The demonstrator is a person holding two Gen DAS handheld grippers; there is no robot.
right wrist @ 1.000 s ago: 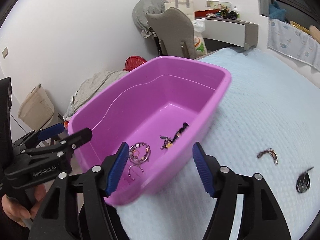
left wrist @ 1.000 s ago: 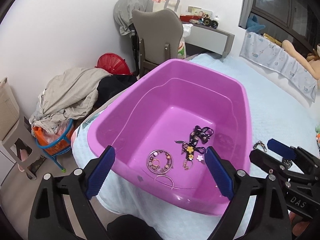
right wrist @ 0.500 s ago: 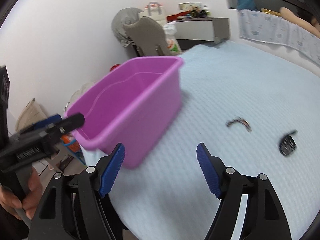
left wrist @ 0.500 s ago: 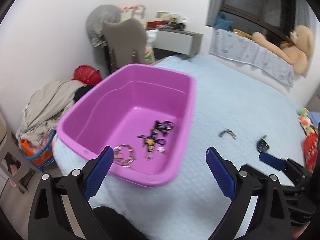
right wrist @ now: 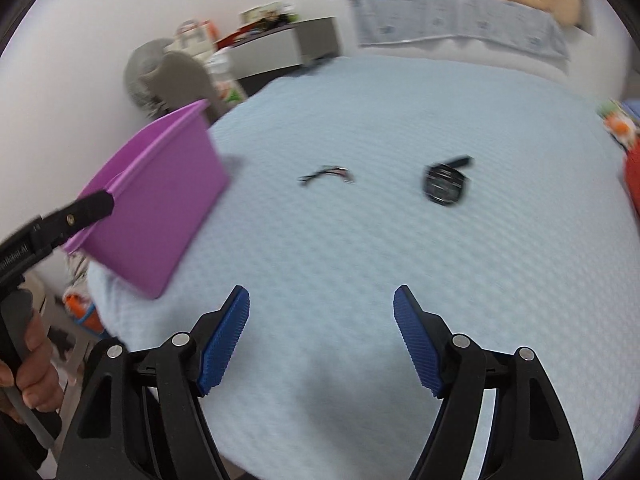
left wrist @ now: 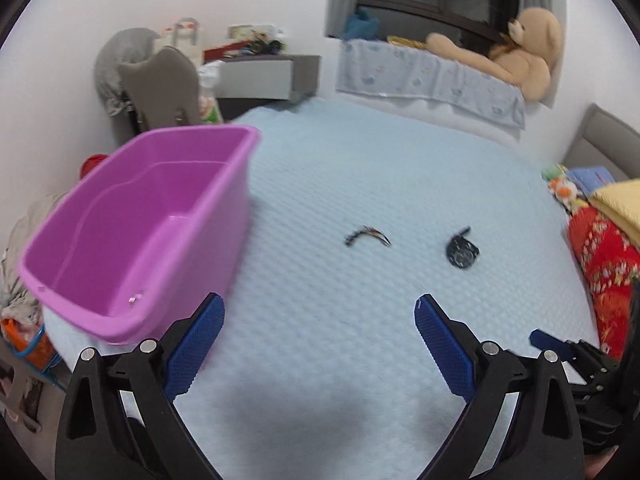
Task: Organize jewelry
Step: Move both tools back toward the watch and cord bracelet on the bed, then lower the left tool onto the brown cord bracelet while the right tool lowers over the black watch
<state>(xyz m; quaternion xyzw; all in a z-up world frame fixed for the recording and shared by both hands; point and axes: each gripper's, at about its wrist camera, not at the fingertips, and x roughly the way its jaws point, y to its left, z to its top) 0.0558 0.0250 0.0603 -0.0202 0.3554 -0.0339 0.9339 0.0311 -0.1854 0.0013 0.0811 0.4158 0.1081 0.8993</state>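
Observation:
A thin dark bracelet [left wrist: 368, 236] and a black watch [left wrist: 462, 254] lie apart on the pale blue bedspread [left wrist: 360, 168]. The purple tub [left wrist: 140, 220] stands on the bed's left corner, and its near wall hides its floor. My left gripper [left wrist: 319, 304] hovers open and empty over the bedspread, short of the bracelet. In the right wrist view the bracelet [right wrist: 326, 172] and watch [right wrist: 444, 184] lie ahead of my right gripper [right wrist: 321, 294], which is also open and empty. The tub [right wrist: 160, 208] sits to its left.
A grey chair [left wrist: 164, 80] and a side table [left wrist: 260, 72] stand beyond the tub. A teddy bear [left wrist: 520, 52] lies on the window ledge. Red fabric [left wrist: 600, 256] and toys crowd the bed's right edge. A hand [right wrist: 32, 368] holds the left gripper's handle at the left.
Both views have swung right, away from the tub's inside and onto the bedspread. The tub has slid to the left of each frame, and the bracelet and watch now lie ahead.

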